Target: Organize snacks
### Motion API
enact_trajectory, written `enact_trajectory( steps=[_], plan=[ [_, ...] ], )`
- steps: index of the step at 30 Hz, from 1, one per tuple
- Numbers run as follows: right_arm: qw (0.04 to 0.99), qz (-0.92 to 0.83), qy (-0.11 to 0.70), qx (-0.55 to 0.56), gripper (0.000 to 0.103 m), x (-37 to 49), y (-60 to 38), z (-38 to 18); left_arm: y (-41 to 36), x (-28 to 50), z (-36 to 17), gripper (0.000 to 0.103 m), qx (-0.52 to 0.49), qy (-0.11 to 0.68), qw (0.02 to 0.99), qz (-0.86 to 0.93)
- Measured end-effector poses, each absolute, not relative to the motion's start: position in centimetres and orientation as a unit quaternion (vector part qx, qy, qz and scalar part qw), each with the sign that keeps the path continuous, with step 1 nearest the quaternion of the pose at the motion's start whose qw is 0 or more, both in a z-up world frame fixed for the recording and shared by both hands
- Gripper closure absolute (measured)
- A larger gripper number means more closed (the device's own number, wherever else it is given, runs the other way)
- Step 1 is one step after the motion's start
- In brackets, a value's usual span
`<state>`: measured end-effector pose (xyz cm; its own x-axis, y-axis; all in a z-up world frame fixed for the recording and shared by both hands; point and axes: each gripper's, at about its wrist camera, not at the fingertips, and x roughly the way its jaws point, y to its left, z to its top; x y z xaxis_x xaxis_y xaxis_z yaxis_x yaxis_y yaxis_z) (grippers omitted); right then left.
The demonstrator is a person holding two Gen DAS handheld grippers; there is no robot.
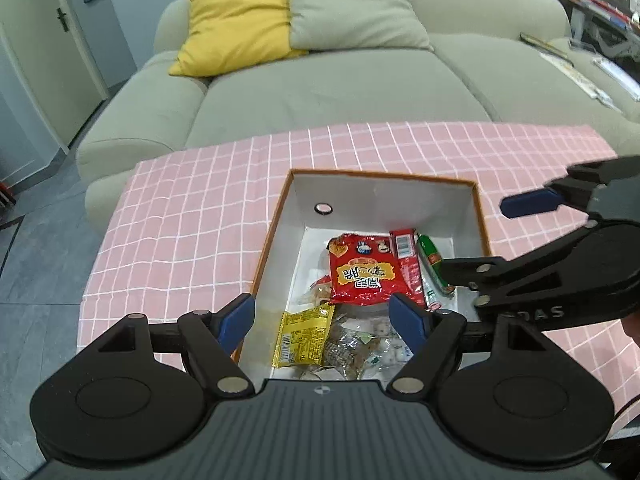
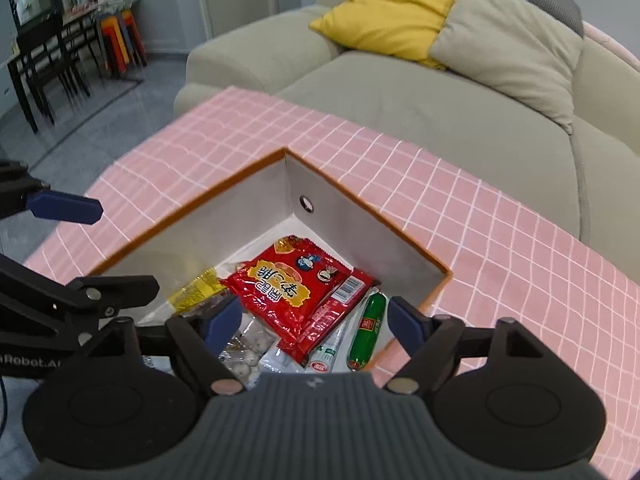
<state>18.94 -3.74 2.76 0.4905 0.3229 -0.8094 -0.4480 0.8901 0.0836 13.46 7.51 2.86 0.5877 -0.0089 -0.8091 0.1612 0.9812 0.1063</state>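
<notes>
On a counter (image 1: 192, 208) draped in a pink cloth with a white grid, an open box (image 1: 280, 216) with orange edges and white inner walls holds a heap of snack packets. A pale green sofa (image 1: 320, 92) stands just behind the counter at 12 o'clock, carrying a yellow cushion (image 1: 236, 20) and a grey-green cushion (image 1: 348, 4) side by side. The floor is grey tile; in the right wrist view a dark dining table with chairs (image 2: 44, 60) and stacked coloured stools (image 2: 120, 40) stand at 10 o'clock, and in the left wrist view a white door (image 1: 36, 60) stands at 10 o'clock.

Uppermost in the box lies a red packet (image 1: 370, 272) printed with large yellow-backed Chinese characters, a barcode along one edge. A green sausage (image 2: 366, 330) with a small red label lies at its 3 o'clock, a yellow packet (image 1: 302, 336) with fine print at 7 o'clock, and clear wrappers (image 1: 360, 340) of pale sweets beneath; their print is too small to read.

The left gripper (image 1: 324, 320) hovers over the near edge of the box, its blue fingers (image 1: 236, 318) spread wide and holding nothing. The right gripper (image 2: 314, 322) hangs over the box from the other side, fingers likewise wide apart and empty. Its body in the left wrist view bears the partial letters "DAS"; the left gripper's body in the right wrist view reads "Robot.A".
</notes>
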Motion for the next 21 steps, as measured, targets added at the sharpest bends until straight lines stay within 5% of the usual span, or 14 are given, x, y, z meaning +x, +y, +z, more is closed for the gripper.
enact_trajectory(
  steps=[21],
  plan=[
    [0.932, 0.19, 0.307, 0.018, 0.004, 3.5, -10.9, 7.0, 5.2, 2.2, 6.6, 0.013, 0.033, 0.295, 0.955, 0.012]
  ],
)
